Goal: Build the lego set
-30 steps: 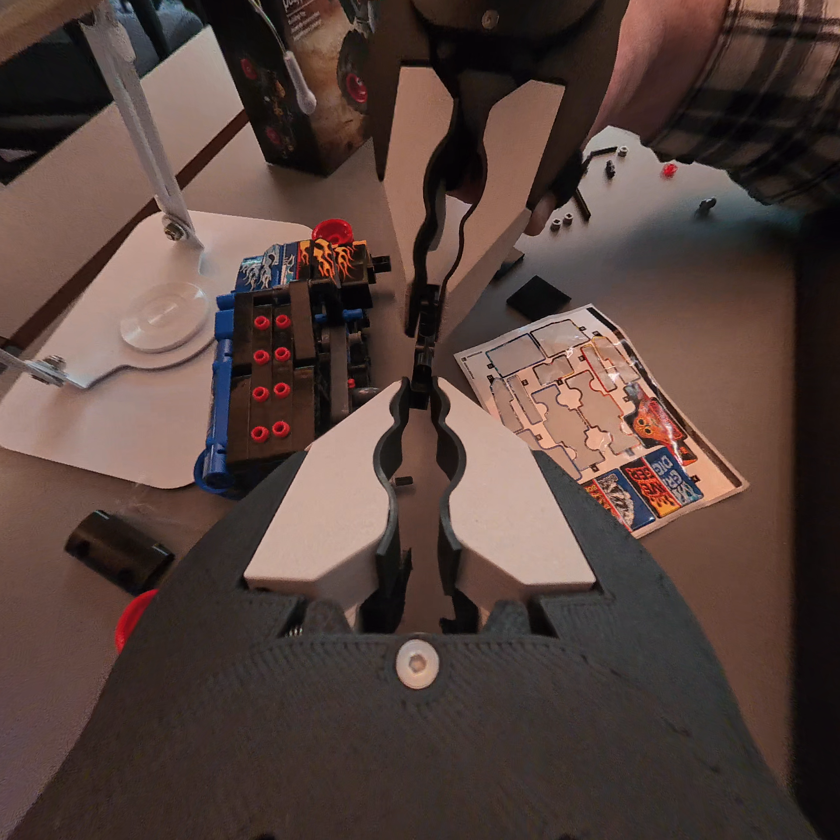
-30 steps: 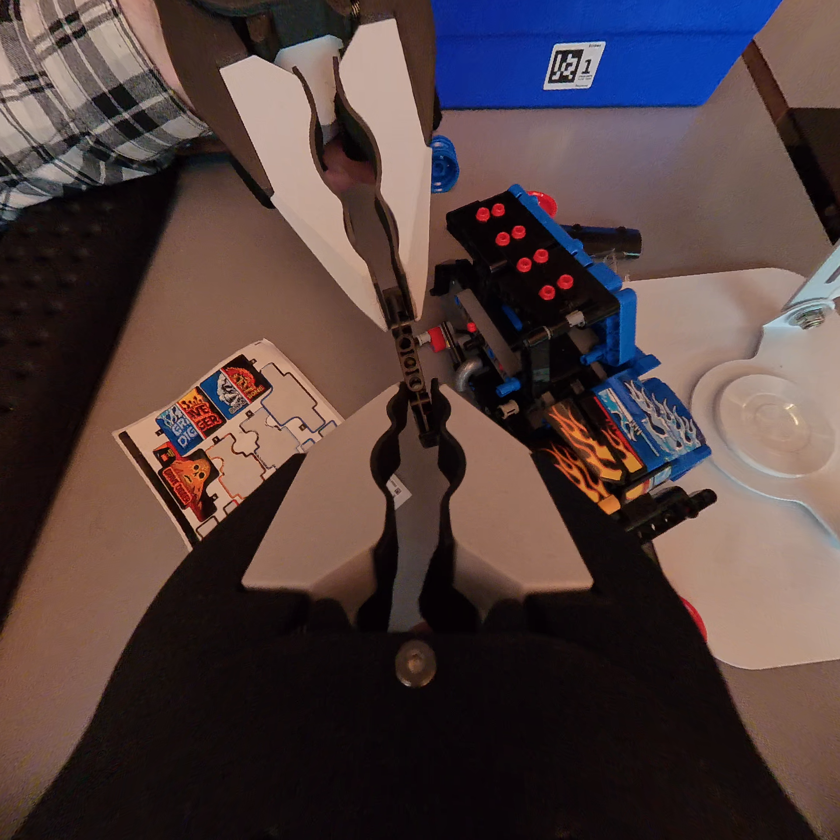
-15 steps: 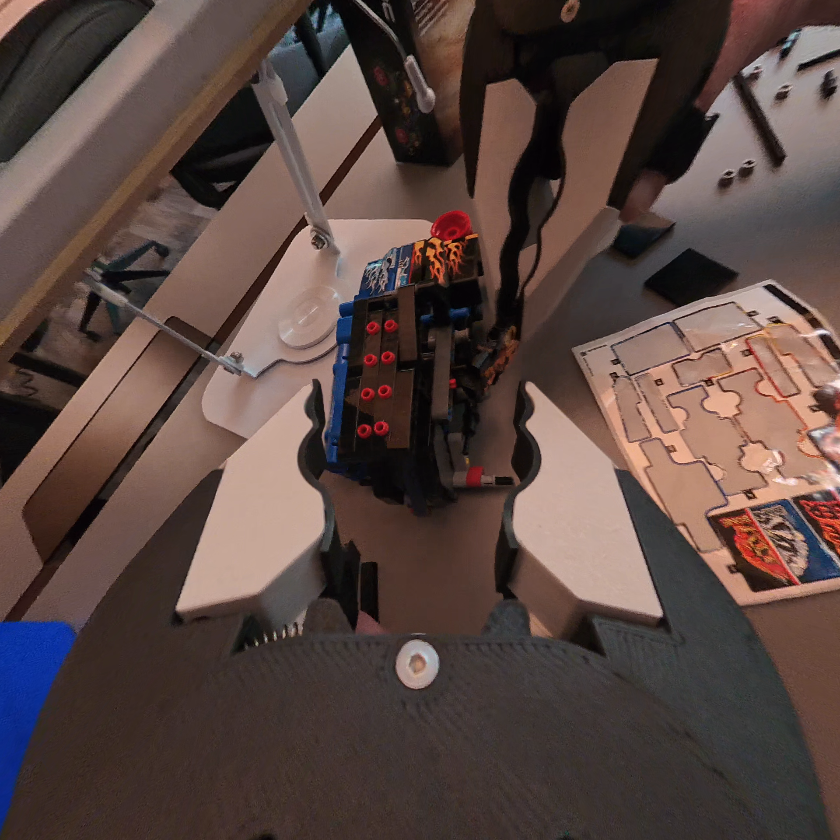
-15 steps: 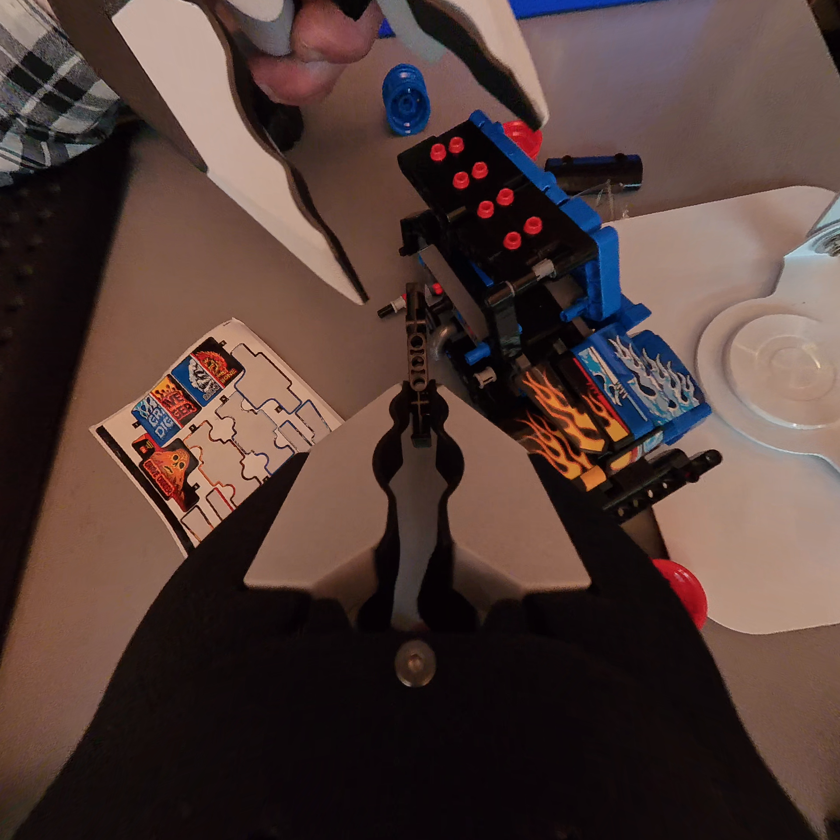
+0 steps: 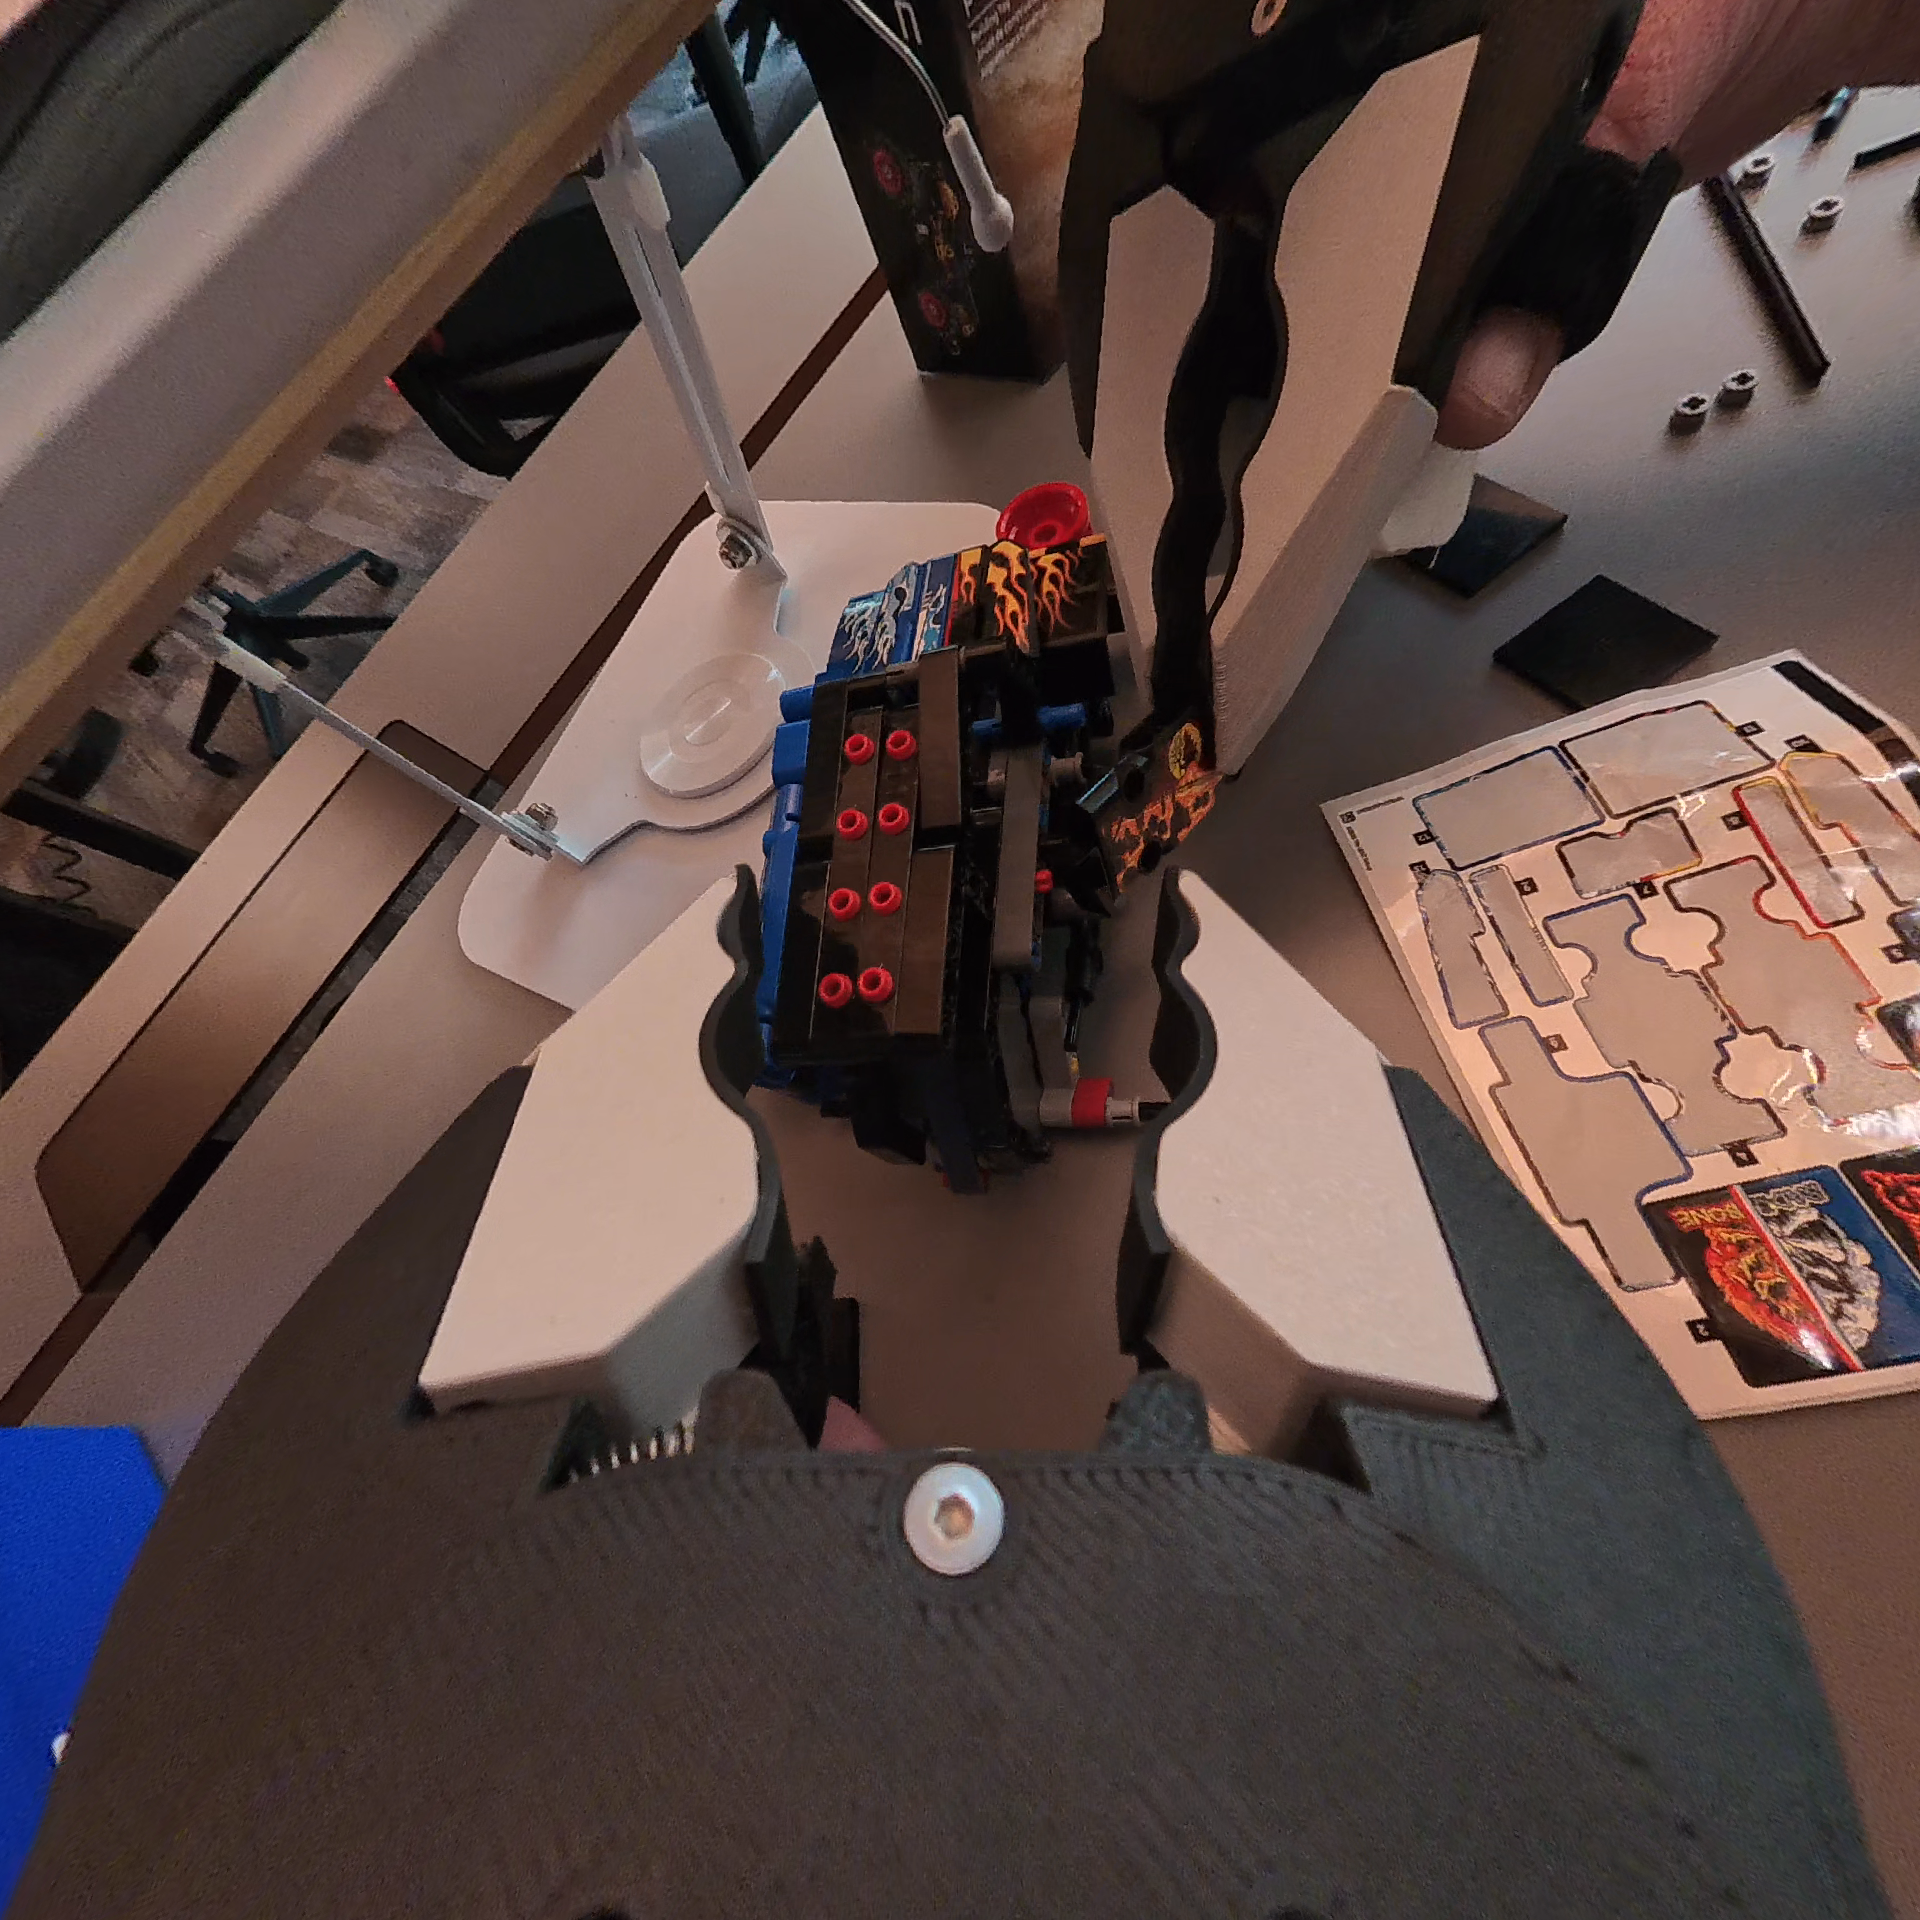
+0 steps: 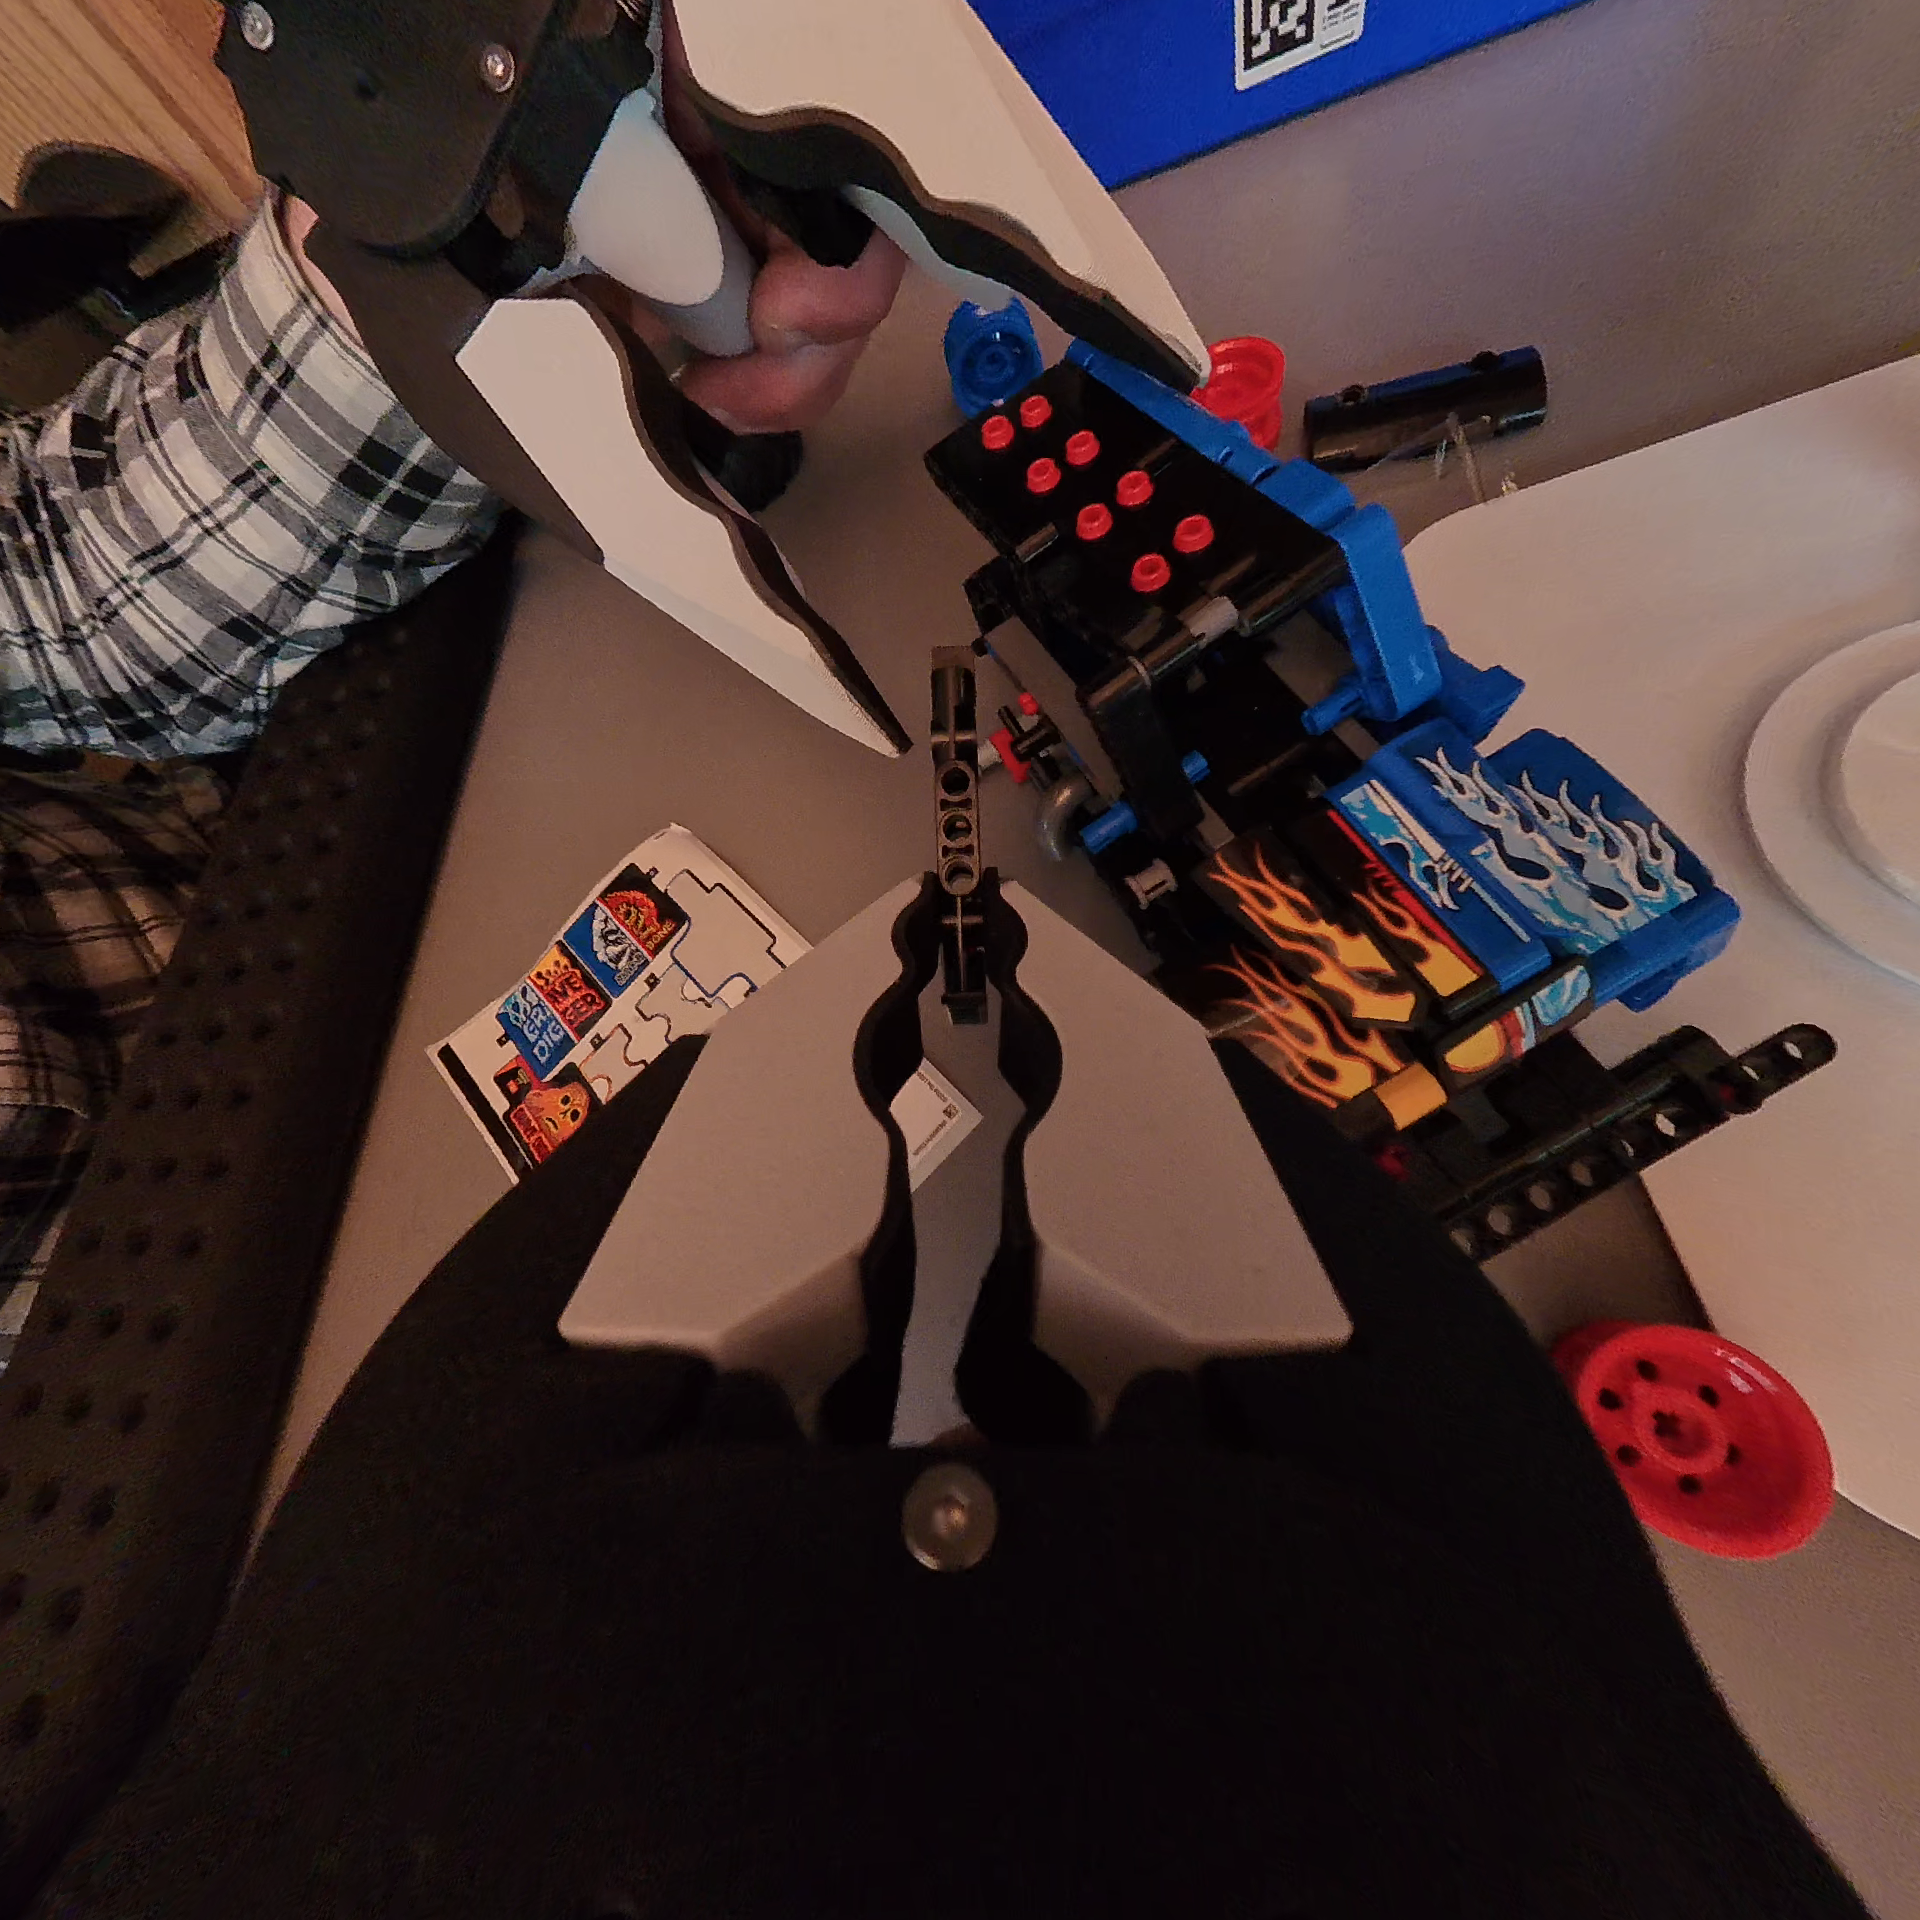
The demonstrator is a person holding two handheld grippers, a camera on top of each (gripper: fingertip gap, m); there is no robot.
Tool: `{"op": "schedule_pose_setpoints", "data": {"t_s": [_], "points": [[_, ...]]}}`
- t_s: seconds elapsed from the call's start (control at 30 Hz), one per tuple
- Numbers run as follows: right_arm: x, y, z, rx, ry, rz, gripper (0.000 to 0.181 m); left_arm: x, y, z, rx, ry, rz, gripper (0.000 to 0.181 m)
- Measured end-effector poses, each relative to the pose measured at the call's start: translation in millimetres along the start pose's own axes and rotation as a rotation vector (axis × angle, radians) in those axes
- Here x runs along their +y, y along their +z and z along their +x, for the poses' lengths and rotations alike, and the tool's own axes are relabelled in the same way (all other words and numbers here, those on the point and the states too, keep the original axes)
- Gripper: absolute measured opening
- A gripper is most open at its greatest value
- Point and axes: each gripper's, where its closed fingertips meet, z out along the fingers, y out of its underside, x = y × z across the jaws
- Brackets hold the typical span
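Observation:
The black and blue lego truck [image 5: 894, 894], with red studs and flame panels, lies on the table, partly on a white stand base [image 5: 623, 790]. My left gripper [image 5: 958, 925] is open wide and straddles the truck's near end. Its fingers [image 5: 740, 966] stand beside the truck's sides, and in the right wrist view the near finger [image 6: 810, 665] is clear of the truck [image 6: 1226, 623]. My right gripper [image 6: 958, 883] is shut on a black beam with holes [image 6: 956, 810], held beside the truck's side. The left wrist view shows it [image 5: 1195, 727] above, with the beam's flame-patterned face [image 5: 1153, 821].
A sticker sheet [image 5: 1662, 987] lies right of the truck. Red wheels [image 6: 1694, 1439] [image 6: 1242, 384], a blue wheel [image 6: 987, 353] and a black cylinder [image 6: 1423, 405] lie around it. The set's box [image 5: 935, 208], black tiles [image 5: 1600, 644], small parts [image 5: 1714, 400] and a blue bin [image 6: 1247, 83] stand farther off. My left tips are roughly 12 centimetres from the black cylinder [image 6: 1423, 405].
A second ago both grippers held the black beam between them. My left gripper let go, opened wide and moved over the truck's end. My right gripper kept the beam.

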Motion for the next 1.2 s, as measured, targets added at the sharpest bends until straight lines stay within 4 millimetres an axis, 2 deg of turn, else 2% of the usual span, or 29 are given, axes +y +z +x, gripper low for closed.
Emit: {"op": "schedule_pose_setpoints", "data": {"t_s": [0.23, 0.4, 0.53, 0.63, 1.0, 1.2], "points": [[-11.4, -6.7, -12.0, -0.099, 0.037, 0.094, 0.005, -11.5, -8.3, 2.8, 0.008, 0.022, 0.067, 0.064], [-30.9, -18.1, -22.2, -0.166, 0.026, 0.235, 0.006, -30.0, -22.3, 12.4, 0.101, -0.035, 0.178, 0.033], [-52.3, -29.8, -32.1, -0.216, 0.009, 0.373, 0.006, -43.2, -26.2, 21.9, 0.185, -0.108, 0.251, 0.023], [-58.8, -32.0, -34.7, -0.208, -0.006, 0.404, 0.006, -55.5, -27.1, 27.9, 0.213, -0.133, 0.309, 0.010], [-65.5, -35.5, -35.8, -0.107, -0.096, 0.407, 0.006, -67.0, -36.5, 25.1, 0.234, -0.185, 0.383, 0.000], [-63.5, -34.5, -33.8, -0.062, -0.128, 0.371, 0.007, -65.1, -34.6, 24.5, 0.235, -0.180, 0.369, 0.000]]}}
